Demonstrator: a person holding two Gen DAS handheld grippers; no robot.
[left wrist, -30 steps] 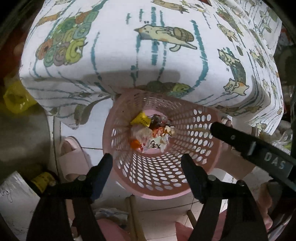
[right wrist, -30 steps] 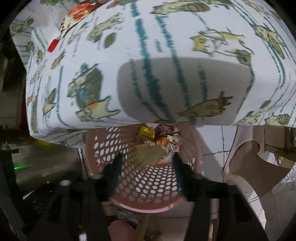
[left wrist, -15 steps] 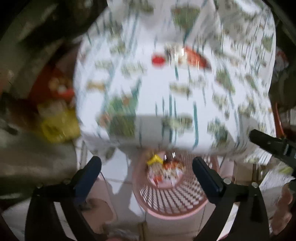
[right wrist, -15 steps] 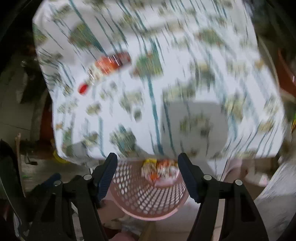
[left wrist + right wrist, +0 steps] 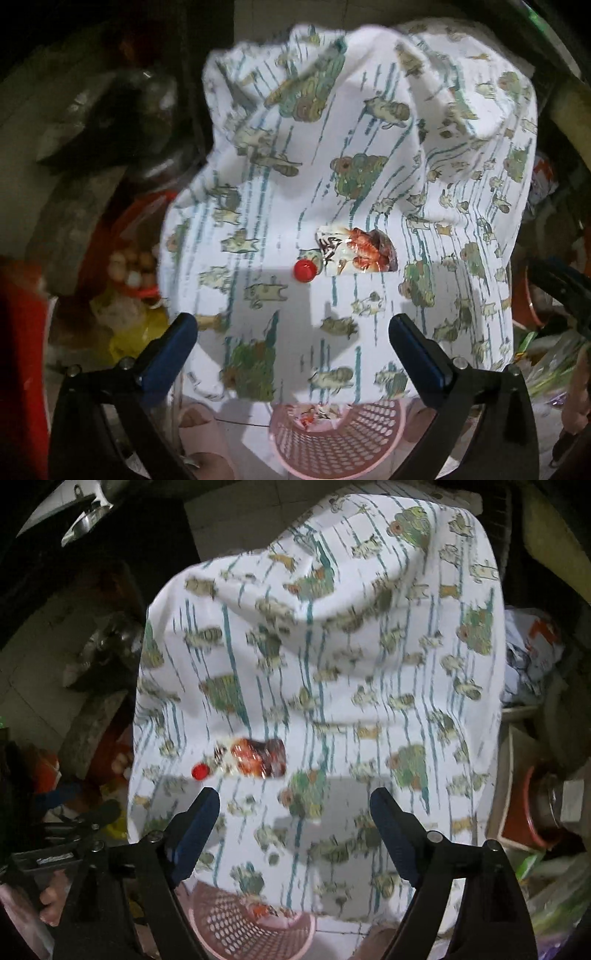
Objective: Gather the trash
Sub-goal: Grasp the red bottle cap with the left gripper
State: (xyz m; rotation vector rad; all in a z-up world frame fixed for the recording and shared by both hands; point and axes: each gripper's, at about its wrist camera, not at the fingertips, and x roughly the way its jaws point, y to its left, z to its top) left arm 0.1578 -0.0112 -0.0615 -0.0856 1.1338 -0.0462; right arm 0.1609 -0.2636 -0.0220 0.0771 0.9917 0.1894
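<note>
Left wrist: fingers (image 5: 168,354) opening, wide apart, nothing between. Wrapper (image 5: 356,251) lies mid-cloth (image 5: 258,184), long axis across the view, red cap (image 5: 304,270) beside its left end. Basket (image 5: 332,439) under the near edge.

Right wrist: fingers (image 5: 194,827) opening, empty. Wrapper (image 5: 258,762) ahead-left. Judgement: straddle its short axis, close low.

A crinkled snack wrapper (image 5: 356,251), shiny with red, white and dark print, is lying flat on the patterned tablecloth (image 5: 332,155), roughly mid-table. A small red bottle cap (image 5: 304,270) is sitting just beside its left end, close to touching. Below the table's near edge a pink perforated basket (image 5: 332,443) is standing on the floor, half tucked under the overhanging cloth, with colourful scraps of trash (image 5: 314,421) already resting inside.
</note>
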